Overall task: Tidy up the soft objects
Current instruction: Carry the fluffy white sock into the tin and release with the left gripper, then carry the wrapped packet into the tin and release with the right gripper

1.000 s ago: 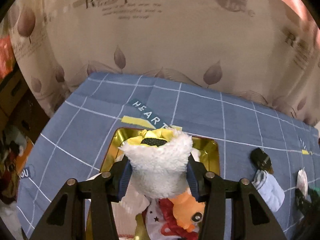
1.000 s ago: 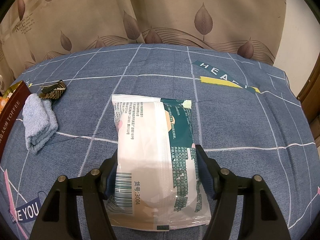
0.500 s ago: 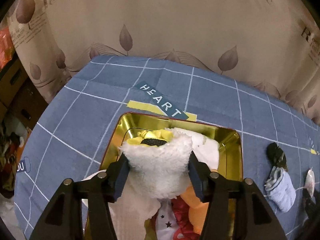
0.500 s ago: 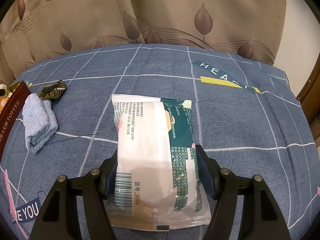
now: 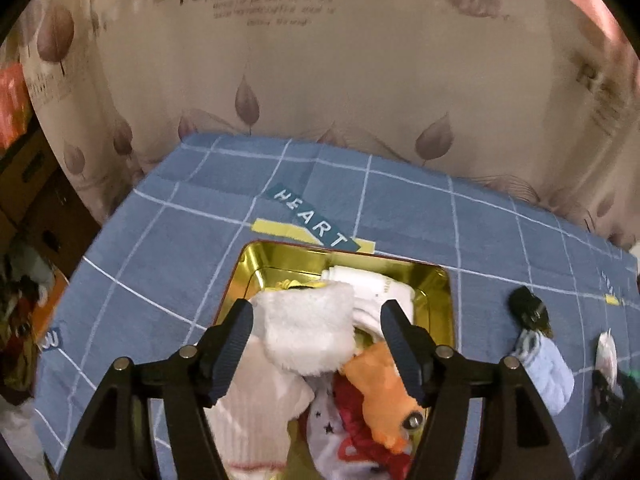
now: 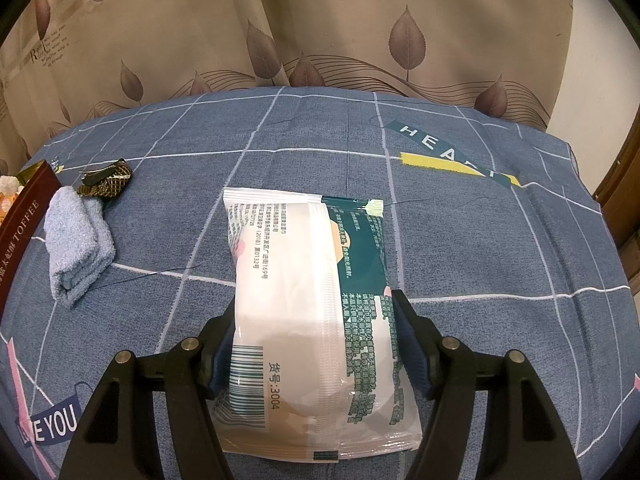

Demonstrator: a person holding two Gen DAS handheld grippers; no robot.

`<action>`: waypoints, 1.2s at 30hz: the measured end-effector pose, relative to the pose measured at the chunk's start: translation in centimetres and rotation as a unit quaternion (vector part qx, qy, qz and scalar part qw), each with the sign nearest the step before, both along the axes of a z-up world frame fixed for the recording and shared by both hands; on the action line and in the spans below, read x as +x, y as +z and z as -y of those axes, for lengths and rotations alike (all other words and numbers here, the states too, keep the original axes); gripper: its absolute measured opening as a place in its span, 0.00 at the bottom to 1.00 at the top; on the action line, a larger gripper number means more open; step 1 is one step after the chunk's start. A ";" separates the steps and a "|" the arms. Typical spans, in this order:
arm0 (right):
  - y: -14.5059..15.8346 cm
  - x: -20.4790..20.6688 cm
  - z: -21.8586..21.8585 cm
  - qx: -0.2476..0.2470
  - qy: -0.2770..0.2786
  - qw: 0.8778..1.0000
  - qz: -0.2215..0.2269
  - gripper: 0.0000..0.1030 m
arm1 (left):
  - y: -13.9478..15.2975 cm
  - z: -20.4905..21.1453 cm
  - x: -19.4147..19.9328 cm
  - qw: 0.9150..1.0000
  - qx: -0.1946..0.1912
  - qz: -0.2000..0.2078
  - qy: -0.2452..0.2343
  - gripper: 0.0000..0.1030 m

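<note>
In the left wrist view my left gripper [image 5: 316,320] is open above a gold tin [image 5: 436,280]. A fluffy white soft toy [image 5: 308,332] lies free between its jaws, on other soft things in the tin: an orange plush [image 5: 380,392], white socks [image 5: 372,288], a pale cloth [image 5: 256,408]. In the right wrist view my right gripper [image 6: 314,320] is shut on a white and green plastic pack [image 6: 308,280] that lies on the blue checked cloth [image 6: 480,240].
A folded light-blue towel [image 6: 76,248] and a dark netted hair clip [image 6: 106,182] lie left of the pack, beside the tin's maroon wall [image 6: 20,220]. The towel [image 5: 548,372] and the clip [image 5: 528,312] also show right of the tin. A leaf-print curtain [image 6: 320,20] hangs behind.
My left gripper has opened and let go of the fluffy white toy, which now rests in the tin. The right gripper and its pack have not moved.
</note>
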State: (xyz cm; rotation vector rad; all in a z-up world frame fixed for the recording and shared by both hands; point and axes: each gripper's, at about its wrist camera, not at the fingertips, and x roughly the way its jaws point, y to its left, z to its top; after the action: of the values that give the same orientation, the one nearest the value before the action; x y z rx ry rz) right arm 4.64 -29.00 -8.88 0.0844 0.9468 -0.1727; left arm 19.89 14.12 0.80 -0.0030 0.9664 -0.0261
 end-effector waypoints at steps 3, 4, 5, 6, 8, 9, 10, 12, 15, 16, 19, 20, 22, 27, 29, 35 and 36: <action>0.0 0.0 0.0 0.001 0.000 1.000 0.000 0.63 | 1.2 0.8 -2.0 0.999 0.025 0.016 -0.017 0.66; 0.0 0.0 0.0 0.000 0.000 1.000 0.000 0.63 | 1.4 1.0 -2.5 0.999 0.029 0.018 -0.022 0.66; 0.0 0.0 0.0 0.000 0.000 1.000 0.000 0.63 | 1.6 1.2 -3.3 0.999 0.032 0.021 -0.031 0.66; 0.0 0.1 0.0 0.000 0.000 1.000 0.000 0.63 | 1.6 1.3 -3.9 0.999 0.036 0.021 -0.035 0.66; 0.0 0.1 0.0 0.000 0.000 1.000 0.000 0.63 | 1.6 1.4 -5.5 0.998 0.043 0.020 -0.041 0.66; 0.0 0.1 0.0 -0.001 0.000 1.000 0.001 0.63 | 1.5 1.2 -6.2 0.998 0.042 0.022 -0.041 0.66; 0.0 0.1 0.0 -0.001 0.001 1.000 0.001 0.62 | 1.5 1.1 -6.6 0.998 0.042 0.022 -0.040 0.66; 0.1 0.1 -0.1 -0.003 0.000 1.000 0.004 0.59 | 1.2 0.6 -7.9 0.998 0.042 0.023 -0.038 0.66; 0.4 -0.1 -0.5 -0.009 0.004 1.000 0.011 0.54 | 0.9 -0.6 -9.8 0.997 0.062 0.040 -0.020 0.66; 0.5 -0.1 -0.6 -0.013 0.006 1.000 0.011 0.53 | 0.8 -1.1 -10.2 0.997 0.067 0.044 -0.013 0.66; 0.9 -0.1 -1.4 -0.023 0.007 1.000 0.012 0.51 | 0.7 -2.4 -11.3 0.995 0.075 0.059 0.005 0.66; 1.0 -0.1 -1.6 -0.024 0.007 1.000 0.012 0.51 | 0.7 -2.8 -11.6 0.995 0.077 0.062 0.010 0.66; 1.8 -0.2 -2.5 -0.027 0.008 0.999 0.017 0.51 | 0.7 -3.6 -12.1 0.994 0.080 0.072 0.023 0.66; 4.5 0.2 -6.4 -0.022 0.045 0.998 0.038 0.51 | 0.3 -6.2 -12.6 0.991 0.080 0.087 0.059 0.66; 5.6 0.3 -8.6 -0.019 0.070 0.996 0.048 0.51 | 0.1 -6.9 -12.7 0.991 0.075 0.088 0.069 0.66; 7.6 0.9 -15.8 -0.001 0.146 0.988 0.059 0.51 | -0.7 -9.4 -13.6 0.991 0.058 0.077 0.098 0.66; 7.8 1.2 -17.4 0.005 0.163 0.985 0.057 0.51 | -0.7 -9.7 -13.8 0.990 0.058 0.076 0.102 0.66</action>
State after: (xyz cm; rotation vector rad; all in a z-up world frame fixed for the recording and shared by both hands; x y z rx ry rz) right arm 5.82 -11.64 -1.06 -0.0514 0.8347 0.1382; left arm 6.06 23.83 0.06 0.0062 0.8099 0.2161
